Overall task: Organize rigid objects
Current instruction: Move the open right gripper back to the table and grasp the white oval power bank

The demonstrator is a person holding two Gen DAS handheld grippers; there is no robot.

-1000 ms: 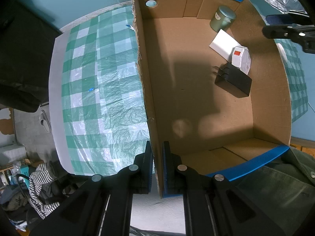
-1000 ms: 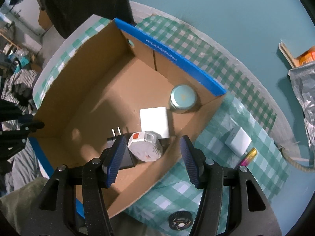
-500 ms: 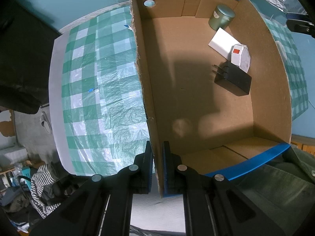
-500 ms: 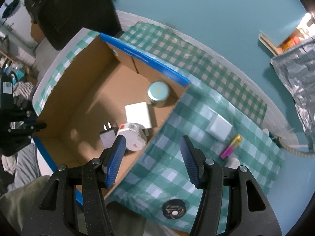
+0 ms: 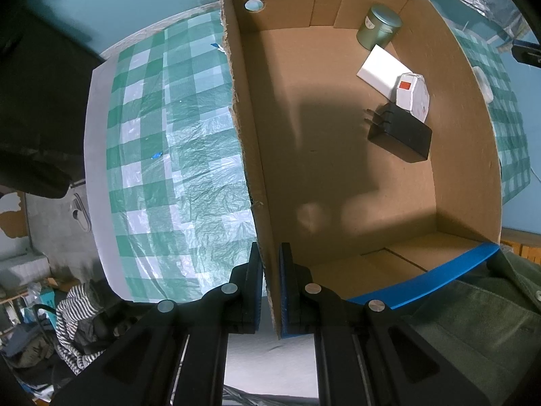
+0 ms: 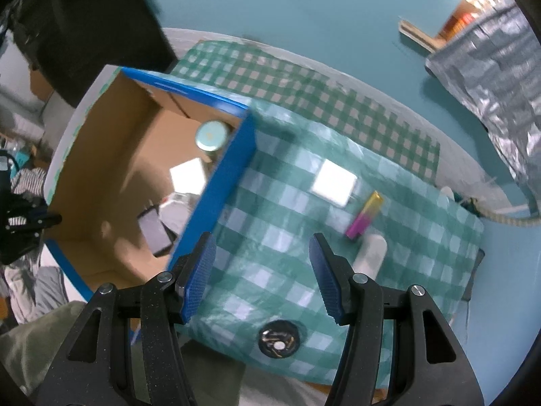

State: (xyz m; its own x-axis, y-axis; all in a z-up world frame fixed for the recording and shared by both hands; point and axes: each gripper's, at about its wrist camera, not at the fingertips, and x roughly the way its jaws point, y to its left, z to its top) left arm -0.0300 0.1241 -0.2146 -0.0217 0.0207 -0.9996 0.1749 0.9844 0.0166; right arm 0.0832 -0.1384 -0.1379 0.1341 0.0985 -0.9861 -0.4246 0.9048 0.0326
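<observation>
Your left gripper (image 5: 270, 270) is clamping the side wall of the open brown cardboard box with blue-taped edges (image 5: 338, 176), one pad outside the wall and one inside, jaws pressed tight against the cardboard. The box is sitting on the green-and-white checked plastic tablecloth (image 5: 169, 142).

Inside the box, along the wall opposite the one you are gripping, four things are lying close together: a round green tin with a lid (image 5: 378, 30) is standing in the far corner, a flat white rectangular box (image 5: 380, 69) is lying just beside it, a white angular device with a red label (image 5: 414, 96) is leaning against that, and a black plug-in power adapter with metal prongs (image 5: 400, 132) is touching the white device.

Your right gripper (image 6: 262, 272) is hanging over the tablecloth just outside the box's blue edge, jaws standing partly open with nothing between the pads. The right wrist view is blurred.

Out on the cloth, beyond the right gripper, a white square block (image 6: 334, 182) is lying flat, a slim yellow-to-magenta stick (image 6: 365, 215) is lying just beside it, and a white rounded oblong object (image 6: 370, 253) is sitting close to the stick's magenta end. A black round disc with gold markings (image 6: 279, 338) is resting near the cloth's near edge, below the gripper.
</observation>
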